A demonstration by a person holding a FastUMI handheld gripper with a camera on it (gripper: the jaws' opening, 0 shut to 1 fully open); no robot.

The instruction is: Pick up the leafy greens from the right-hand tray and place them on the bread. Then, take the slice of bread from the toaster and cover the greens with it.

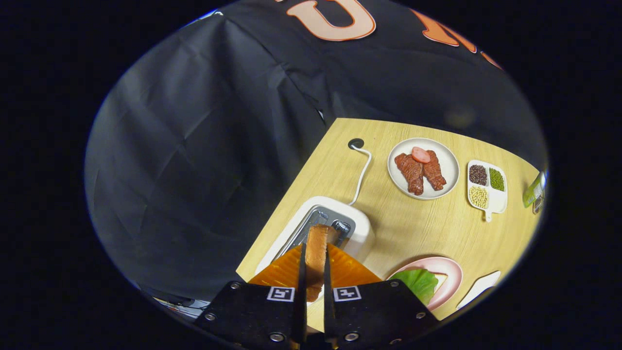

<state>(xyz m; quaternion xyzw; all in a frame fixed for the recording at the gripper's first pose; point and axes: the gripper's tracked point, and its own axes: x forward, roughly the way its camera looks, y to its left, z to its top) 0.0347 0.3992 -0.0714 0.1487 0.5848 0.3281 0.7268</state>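
One slice of bread (pixel 317 253) is pinched edge-on in the claw (pixel 314 272), long axis pointing straight ahead, right over the one toaster (pixel 335 228) on the tabletop (pixel 413 228). One pink plate (pixel 449 274) beside the fingers holds greens (pixel 418 283). Beyond: one meat plate (pixel 449 165), one three-compartment bean tray (pixel 495 201).

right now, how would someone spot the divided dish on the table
On the light wooden table, look past the white toaster and the tongs, shut on a brown bread slice. Beside the round white plate of meat strips sits a small white rectangular dish. Unlike its neighbours, it has three compartments of dark, green and pale beans.
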